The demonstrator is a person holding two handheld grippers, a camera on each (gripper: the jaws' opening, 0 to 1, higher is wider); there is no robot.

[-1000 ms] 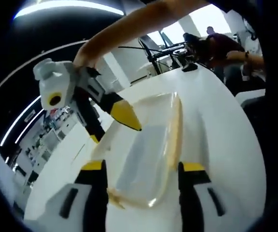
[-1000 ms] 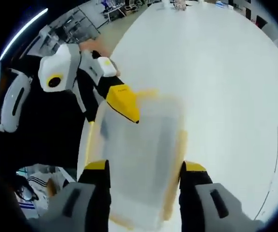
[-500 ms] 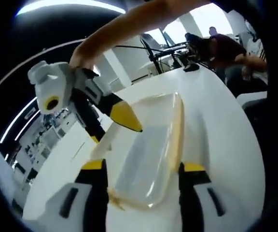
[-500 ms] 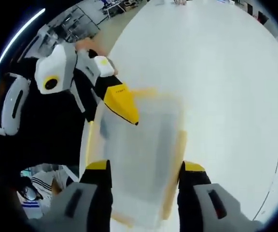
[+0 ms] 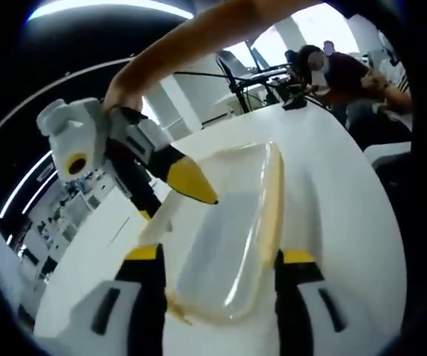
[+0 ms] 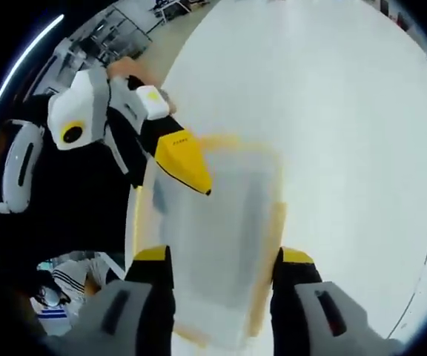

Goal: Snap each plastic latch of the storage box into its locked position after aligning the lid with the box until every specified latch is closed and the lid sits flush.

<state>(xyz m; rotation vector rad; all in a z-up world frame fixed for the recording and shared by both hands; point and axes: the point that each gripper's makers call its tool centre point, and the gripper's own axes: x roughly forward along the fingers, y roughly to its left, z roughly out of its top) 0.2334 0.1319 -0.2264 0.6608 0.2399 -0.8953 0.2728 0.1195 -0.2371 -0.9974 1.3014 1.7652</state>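
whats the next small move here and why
Probably lower the lid toward the table to find the box. Both grippers, left and right, grip the translucent lid in mid-air, and I can't make out a box under it yet.

A wide white table [image 5: 347,193] carried the work, its top glossy and reflecting the ceiling light. The translucent storage box [image 5: 232,230] with yellowish trim lay directly on it; in the right gripper view the box [image 6: 213,237] sat near the table's [image 6: 347,133] left edge. Beyond the box, dark equipment [image 5: 291,100] stood at the table's far edge.
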